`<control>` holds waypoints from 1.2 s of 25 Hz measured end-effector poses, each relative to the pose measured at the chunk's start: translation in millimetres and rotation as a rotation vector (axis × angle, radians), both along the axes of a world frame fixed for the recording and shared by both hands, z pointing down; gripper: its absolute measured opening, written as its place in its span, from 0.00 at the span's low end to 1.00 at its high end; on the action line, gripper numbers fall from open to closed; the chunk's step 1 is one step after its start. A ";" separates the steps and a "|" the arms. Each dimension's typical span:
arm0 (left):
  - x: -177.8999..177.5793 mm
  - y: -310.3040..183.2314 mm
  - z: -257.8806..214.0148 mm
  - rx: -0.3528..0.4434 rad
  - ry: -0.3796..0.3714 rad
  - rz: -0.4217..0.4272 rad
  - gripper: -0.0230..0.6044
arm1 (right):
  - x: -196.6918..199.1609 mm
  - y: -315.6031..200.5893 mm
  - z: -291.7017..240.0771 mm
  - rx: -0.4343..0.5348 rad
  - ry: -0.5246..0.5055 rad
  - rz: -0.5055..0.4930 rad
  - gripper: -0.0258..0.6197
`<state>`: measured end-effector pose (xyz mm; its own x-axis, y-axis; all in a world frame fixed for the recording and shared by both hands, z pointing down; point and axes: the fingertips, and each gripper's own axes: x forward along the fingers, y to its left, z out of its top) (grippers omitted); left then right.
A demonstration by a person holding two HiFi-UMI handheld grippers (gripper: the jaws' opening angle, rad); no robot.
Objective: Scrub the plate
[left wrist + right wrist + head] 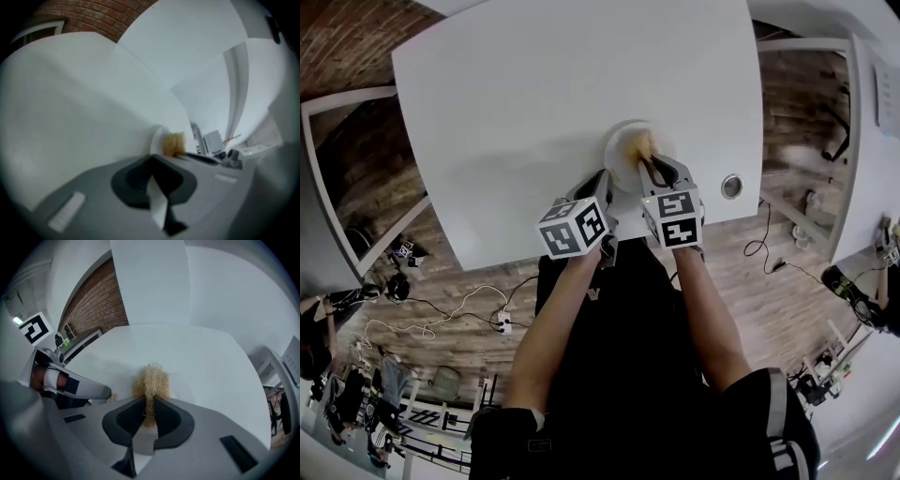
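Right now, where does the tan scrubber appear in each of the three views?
Head view: scrubber just above centre, on the white plate.
Left gripper view: scrubber right of centre, beyond the jaws.
Right gripper view: scrubber at centre, pinched between the jaws.
Shared landmark: the white plate under it.

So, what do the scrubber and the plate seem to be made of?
Scrubber: looks like natural plant fibre, maybe loofah or coir. It is tan, dry and matte, with loose wiry strands sticking out at its edges.
Plate: probably glazed ceramic, possibly plastic. It is plain white and smooth with a thin rim, and no clear gloss shows, so I cannot be sure.
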<state>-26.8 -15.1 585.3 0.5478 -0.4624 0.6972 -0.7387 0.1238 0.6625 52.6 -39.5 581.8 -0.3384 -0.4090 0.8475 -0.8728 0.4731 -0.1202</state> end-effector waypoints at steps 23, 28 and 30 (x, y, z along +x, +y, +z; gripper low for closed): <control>-23.5 10.9 10.4 -0.059 0.009 -0.082 0.04 | -2.2 -11.0 0.6 -0.026 -0.073 0.028 0.11; -19.3 11.2 9.9 -0.045 0.010 -0.067 0.04 | 10.1 -13.6 1.1 -0.025 -0.063 0.045 0.11; -10.7 11.5 5.7 -0.034 0.039 -0.040 0.04 | 8.9 -13.1 1.2 -0.025 -0.066 0.051 0.11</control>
<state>-37.5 -3.6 591.0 0.5568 -0.4608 0.6911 -0.7063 0.1752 0.6859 61.5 -52.6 583.1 -0.3731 -0.4063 0.8341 -0.8854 0.4246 -0.1892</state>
